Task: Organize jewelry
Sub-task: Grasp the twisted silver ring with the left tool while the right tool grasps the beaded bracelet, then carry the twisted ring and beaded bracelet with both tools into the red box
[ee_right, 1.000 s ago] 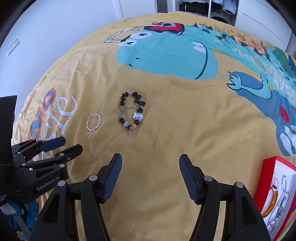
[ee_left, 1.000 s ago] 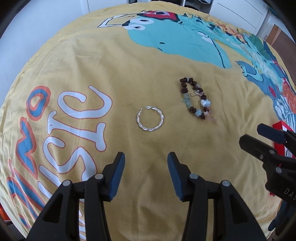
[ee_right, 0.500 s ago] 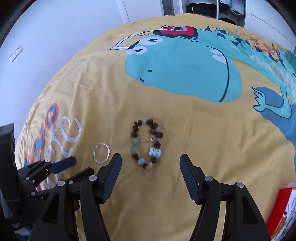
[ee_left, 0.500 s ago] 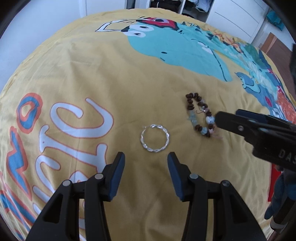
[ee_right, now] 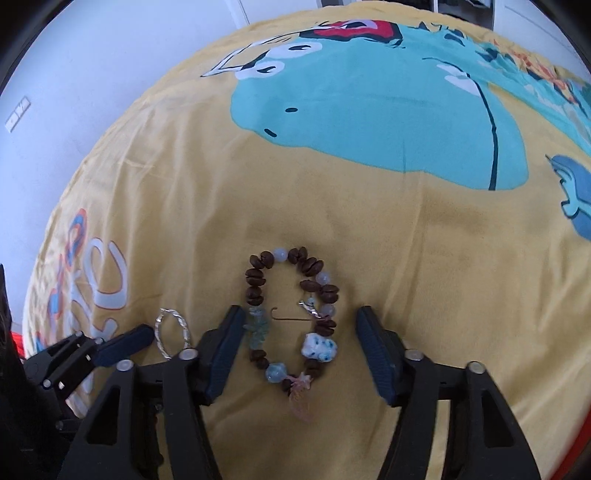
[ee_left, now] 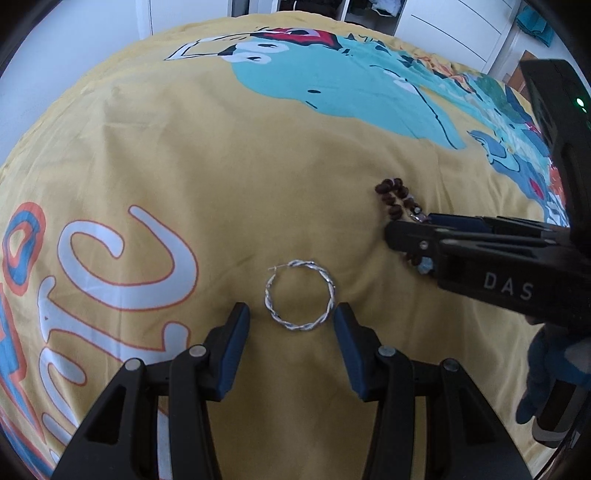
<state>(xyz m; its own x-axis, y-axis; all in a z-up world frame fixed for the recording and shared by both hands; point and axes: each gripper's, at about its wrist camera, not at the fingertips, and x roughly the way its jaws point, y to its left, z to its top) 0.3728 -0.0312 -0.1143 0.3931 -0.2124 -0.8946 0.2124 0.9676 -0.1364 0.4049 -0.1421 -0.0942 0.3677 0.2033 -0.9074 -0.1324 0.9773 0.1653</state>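
Observation:
A twisted silver hoop [ee_left: 299, 295] lies flat on the yellow printed bedspread [ee_left: 229, 177]. My left gripper [ee_left: 291, 319] is open, its blue pads on either side of the hoop's near edge. A bracelet of brown and pale blue beads [ee_right: 291, 314] lies to the hoop's right; it is partly hidden by the right gripper in the left wrist view [ee_left: 393, 199]. My right gripper [ee_right: 299, 332] is open with the bracelet's near half between its pads. The hoop also shows in the right wrist view [ee_right: 171, 330], beside my left gripper's fingertip [ee_right: 125, 345].
The bedspread [ee_right: 369, 229] has a large teal cartoon print [ee_right: 376, 107] at the back. A white wall [ee_right: 92, 74] stands at the left. White cupboards [ee_left: 461, 26] stand behind the bed. A red edge [ee_right: 576, 450] shows at the far lower right.
Both grippers have moved forward and down. The hoop now sits between the left pads and the bracelet between the right pads. The red jewelry box has left the right wrist view.

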